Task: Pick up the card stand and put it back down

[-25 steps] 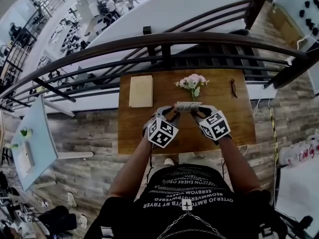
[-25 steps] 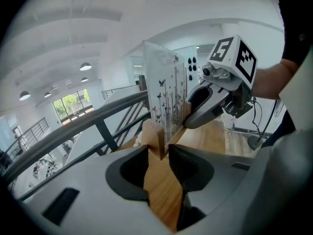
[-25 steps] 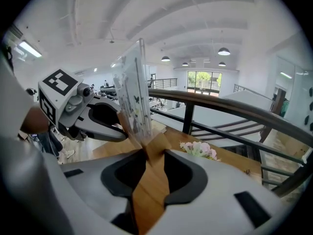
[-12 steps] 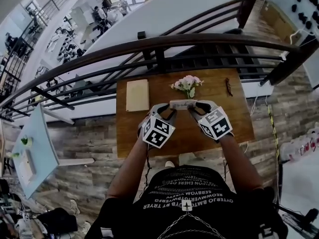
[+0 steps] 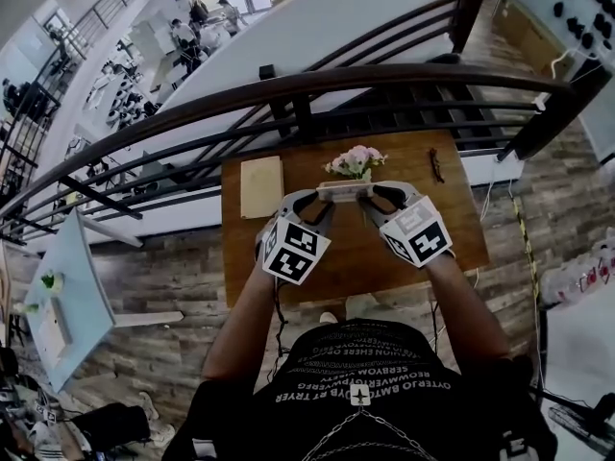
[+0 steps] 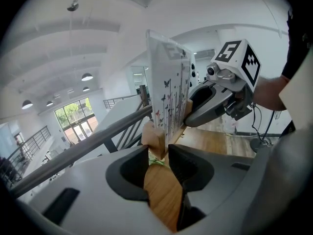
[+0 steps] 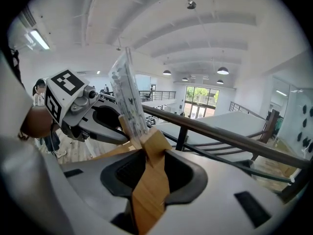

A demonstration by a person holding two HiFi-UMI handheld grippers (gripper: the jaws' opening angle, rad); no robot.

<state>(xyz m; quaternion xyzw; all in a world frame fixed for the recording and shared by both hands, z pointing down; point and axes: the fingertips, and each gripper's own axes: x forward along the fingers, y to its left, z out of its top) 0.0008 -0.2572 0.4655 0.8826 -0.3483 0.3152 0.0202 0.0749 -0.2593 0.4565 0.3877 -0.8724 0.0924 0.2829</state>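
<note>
The card stand [image 5: 344, 191] is a small wooden base holding an upright clear card printed with butterflies. It hangs above the wooden table [image 5: 346, 253], gripped at its two ends. My left gripper [image 5: 321, 202] is shut on the left end of the base, my right gripper [image 5: 371, 198] on the right end. In the left gripper view the wooden base [image 6: 154, 140] sits pinched at the left gripper [image 6: 157, 153] tips, the card [image 6: 168, 94] rising above it, with the right gripper [image 6: 217, 99] beyond. In the right gripper view the right gripper [image 7: 151, 155] clamps the base [image 7: 155, 142] under the card [image 7: 128, 97].
A bunch of pink flowers [image 5: 354, 161] stands just behind the stand. A cream pad [image 5: 260, 186] lies at the table's back left, a small dark object [image 5: 437, 165] at the back right. A dark metal railing [image 5: 384, 80] runs along the table's far edge, with a drop beyond it.
Both grippers have risen with the card stand between them and carried it away from me, closer to the flowers. The grip on both ends has stayed the same.
</note>
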